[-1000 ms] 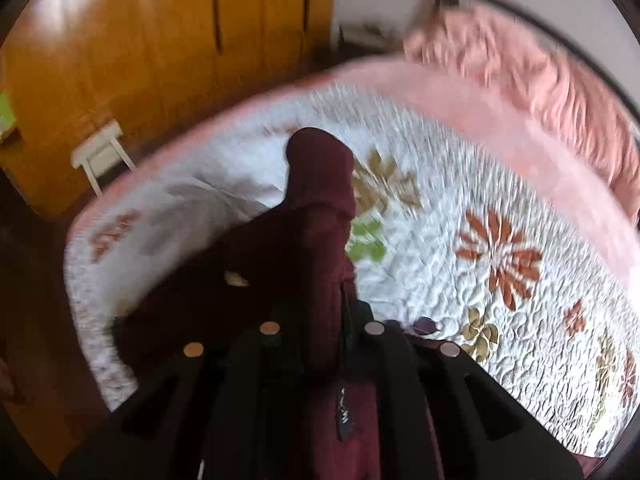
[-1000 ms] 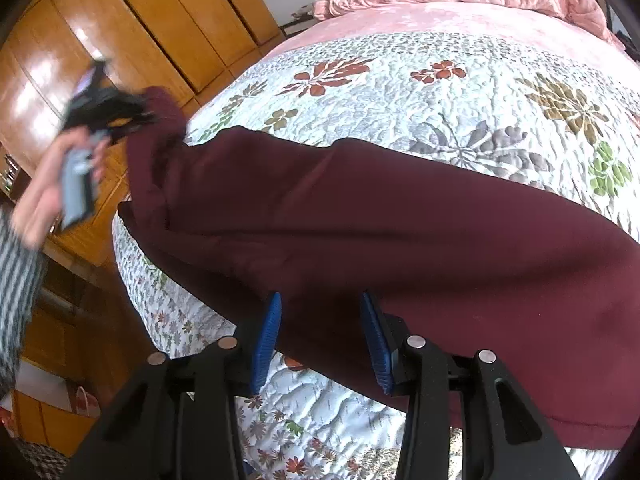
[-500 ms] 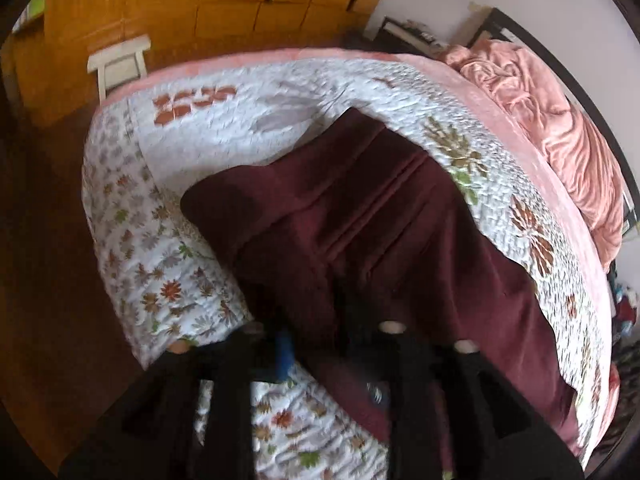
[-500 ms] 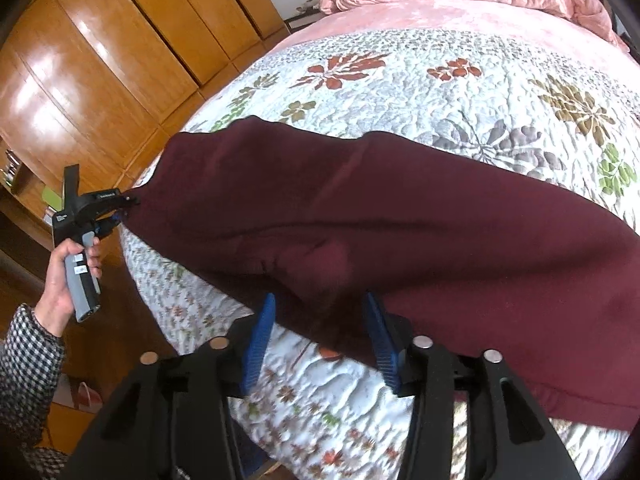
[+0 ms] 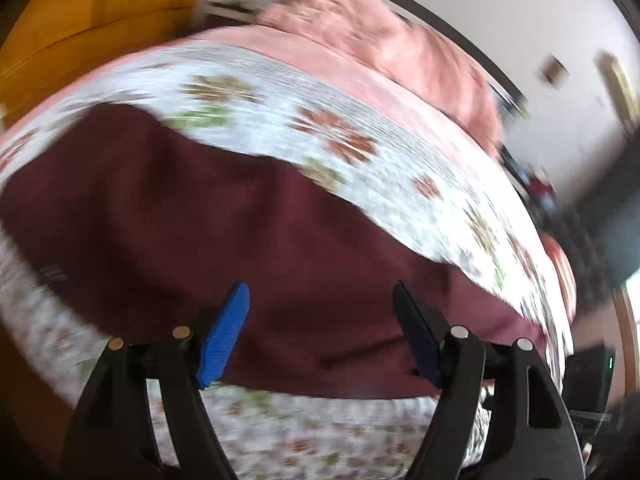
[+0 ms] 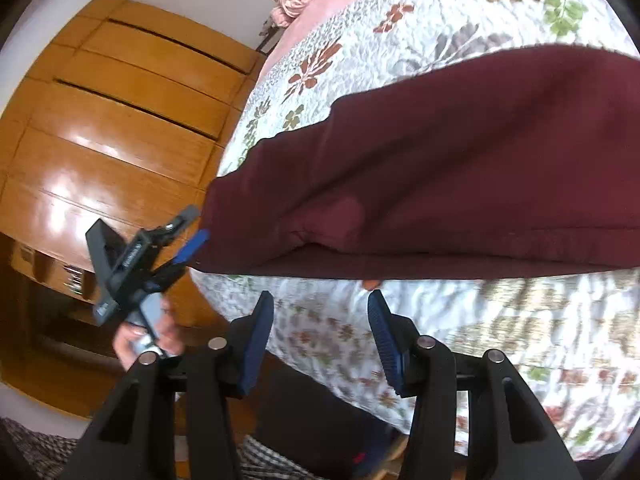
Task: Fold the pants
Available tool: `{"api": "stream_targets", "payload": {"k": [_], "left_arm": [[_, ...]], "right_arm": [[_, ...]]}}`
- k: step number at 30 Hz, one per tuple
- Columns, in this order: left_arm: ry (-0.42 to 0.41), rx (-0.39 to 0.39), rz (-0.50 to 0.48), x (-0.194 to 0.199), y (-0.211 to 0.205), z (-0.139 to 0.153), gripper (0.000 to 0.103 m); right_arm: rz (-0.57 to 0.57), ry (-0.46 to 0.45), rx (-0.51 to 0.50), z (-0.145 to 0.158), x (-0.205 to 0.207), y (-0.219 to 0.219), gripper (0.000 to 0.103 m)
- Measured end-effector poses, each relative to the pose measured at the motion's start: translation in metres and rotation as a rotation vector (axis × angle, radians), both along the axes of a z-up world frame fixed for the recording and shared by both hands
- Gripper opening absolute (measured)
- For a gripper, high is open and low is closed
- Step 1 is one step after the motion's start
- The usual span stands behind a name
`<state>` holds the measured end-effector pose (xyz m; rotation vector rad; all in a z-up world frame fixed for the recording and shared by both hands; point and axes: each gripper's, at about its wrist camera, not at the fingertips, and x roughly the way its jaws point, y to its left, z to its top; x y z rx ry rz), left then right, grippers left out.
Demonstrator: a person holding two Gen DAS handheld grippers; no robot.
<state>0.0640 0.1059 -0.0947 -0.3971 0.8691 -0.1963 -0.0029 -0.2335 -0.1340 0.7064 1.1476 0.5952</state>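
Dark maroon pants lie doubled over on the flowered quilt, near the bed's front edge. My left gripper hovers over their near hem, jaws opening, blue pads apart and pressing on nothing. The right wrist view shows the pants as a long folded band, with the left gripper just off their left end, held by a hand. My right gripper is open below the pants' hem, over bare quilt, with nothing between its pads.
A crumpled pink blanket lies at the head of the bed. Orange wooden wardrobe doors stand beyond the bed's left side. A checked sleeve shows at the lower left. Dark furniture stands to the right of the bed.
The left gripper let go of the lifted pant leg, which now lies flat on the rest; its view swung right. The right gripper drew back off the pants' edge and rolled.
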Motion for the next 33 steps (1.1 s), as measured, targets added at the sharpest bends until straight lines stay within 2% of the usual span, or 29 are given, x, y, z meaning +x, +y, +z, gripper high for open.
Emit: {"api": "stream_targets", "payload": {"k": [1,4,6,8,10,11,13,17,19,22,23,24,25,26,27,29,31,33], "left_arm": [[0.007,0.001,-0.041,0.007,-0.012,-0.004,0.073],[0.032,0.022,-0.054,0.012,-0.018,-0.014,0.073],[0.072,0.063,-0.053,0.016,-0.015,-0.024,0.074],[0.134,0.138,-0.056,0.018,-0.013,-0.039,0.074],[0.201,0.191,-0.042,0.018,0.0,-0.053,0.073],[0.197,0.153,-0.045,0.016,0.009,-0.06,0.071],[0.177,0.126,-0.05,0.011,0.017,-0.056,0.071],[0.162,0.14,-0.056,0.007,0.016,-0.05,0.072],[0.162,0.146,-0.065,0.007,0.015,-0.05,0.072],[0.154,0.136,-0.079,0.004,0.019,-0.05,0.072],[0.153,0.132,-0.082,0.003,0.021,-0.05,0.072],[0.155,0.127,-0.083,0.003,0.022,-0.051,0.072],[0.158,0.123,-0.083,0.004,0.023,-0.051,0.072],[0.161,0.118,-0.082,0.005,0.024,-0.05,0.072],[0.163,0.115,-0.081,0.009,0.022,-0.051,0.072],[0.163,0.106,-0.067,0.009,0.024,-0.047,0.073],[0.145,0.097,-0.055,0.008,0.025,-0.04,0.076],[0.127,0.106,-0.053,0.006,0.023,-0.034,0.079]], "right_arm": [[0.012,-0.007,0.002,0.003,0.004,0.007,0.05],[0.048,0.003,0.083,0.007,0.017,0.029,0.05],[0.055,0.004,0.045,0.009,0.027,0.045,0.05],[0.045,0.052,-0.021,0.004,0.037,0.058,0.05],[0.016,0.126,-0.013,-0.005,0.043,0.064,0.05],[0.0,0.159,-0.009,-0.009,0.044,0.064,0.05],[-0.021,0.182,0.003,-0.014,0.044,0.067,0.05],[-0.074,0.203,0.0,-0.021,0.049,0.073,0.052],[-0.135,0.229,0.021,-0.026,0.054,0.073,0.059],[-0.208,0.253,0.027,-0.032,0.064,0.075,0.059],[-0.223,0.255,0.015,-0.033,0.065,0.076,0.054],[-0.234,0.255,-0.01,-0.033,0.067,0.073,0.041],[-0.241,0.242,-0.028,-0.032,0.068,0.075,0.034],[-0.238,0.223,-0.036,-0.03,0.067,0.073,0.02],[-0.232,0.206,-0.042,-0.027,0.065,0.072,0.0],[-0.221,0.164,-0.003,-0.019,0.059,0.067,0.0],[-0.203,0.122,-0.011,-0.007,0.053,0.065,0.0],[-0.201,0.116,-0.003,-0.001,0.046,0.058,0.0]]}}
